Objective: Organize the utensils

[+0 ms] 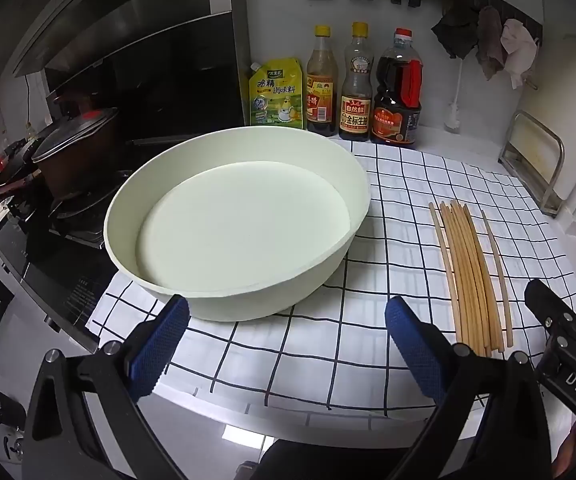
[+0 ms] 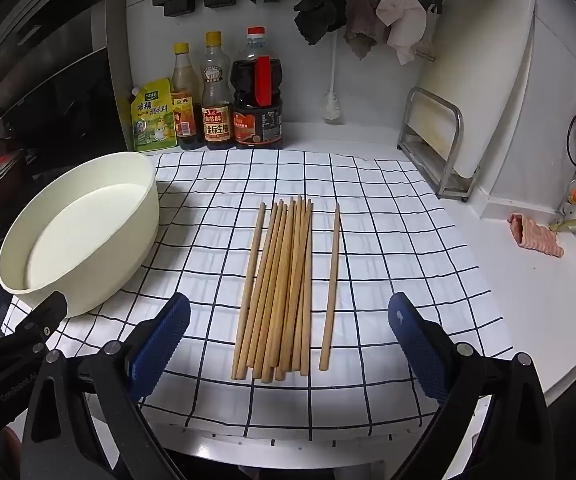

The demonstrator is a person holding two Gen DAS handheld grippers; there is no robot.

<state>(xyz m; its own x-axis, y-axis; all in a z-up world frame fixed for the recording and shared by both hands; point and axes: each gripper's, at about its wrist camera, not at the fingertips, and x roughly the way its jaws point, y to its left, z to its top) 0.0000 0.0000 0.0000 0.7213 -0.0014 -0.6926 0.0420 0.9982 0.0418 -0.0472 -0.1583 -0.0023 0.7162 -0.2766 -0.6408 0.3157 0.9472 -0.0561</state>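
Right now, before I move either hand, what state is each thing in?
Left tongs: open, empty, facing the bowl.
Right tongs: open, empty, facing the chopsticks.
Bowl: upright, empty, on the checked cloth.
Chopsticks: lying flat in a loose bundle on the cloth.
Single chopstick: lying apart, right of the bundle.
Pot: lid on.
Bottles: upright, capped.

Looking into a home kitchen: lidded pot sitting on a gas stove under a range hood, sauce bottles and a seasoning pouch standing against the tiled wall, cutting board leaning in a metal rack, rags hanging from a wall rail.
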